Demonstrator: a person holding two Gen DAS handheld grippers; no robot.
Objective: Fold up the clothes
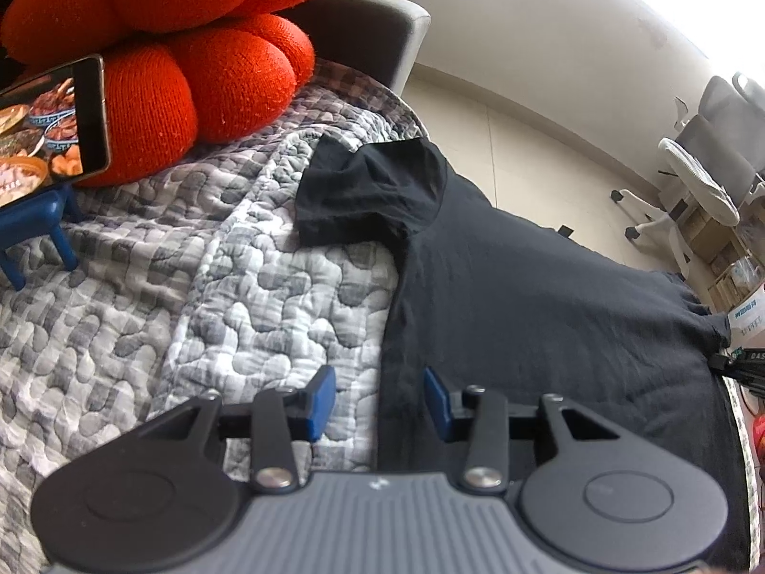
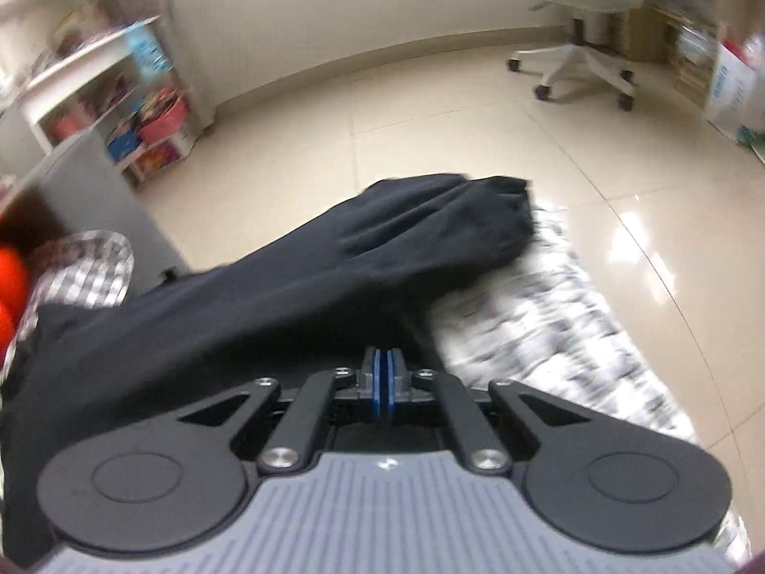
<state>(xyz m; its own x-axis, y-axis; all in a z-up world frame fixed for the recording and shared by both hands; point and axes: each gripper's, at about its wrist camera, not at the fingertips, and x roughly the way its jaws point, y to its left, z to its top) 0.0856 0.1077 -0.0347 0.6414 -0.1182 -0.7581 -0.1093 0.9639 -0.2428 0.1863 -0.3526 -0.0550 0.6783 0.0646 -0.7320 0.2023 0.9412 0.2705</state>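
Note:
A black T-shirt [image 1: 526,296] lies spread on a grey-and-white quilted cover [image 1: 215,296], one short sleeve [image 1: 368,191] pointing toward the cushion. My left gripper [image 1: 378,402] is open low over the shirt's side edge, which runs between the blue pads [image 1: 321,399]. In the right wrist view the same shirt [image 2: 287,287] stretches away in a long fold with its far end bunched. My right gripper [image 2: 382,382] has its blue pads pressed together at the near edge of the cloth; in the left wrist view that corner is puckered [image 1: 712,330] where the right gripper's tip holds it.
A large orange knitted cushion [image 1: 181,62] and a phone [image 1: 48,129] on a blue stand [image 1: 38,229] sit at the head of the cover. A white office chair [image 2: 573,24] stands on the tiled floor [image 2: 430,134]. Shelves with boxes [image 2: 119,110] line the wall.

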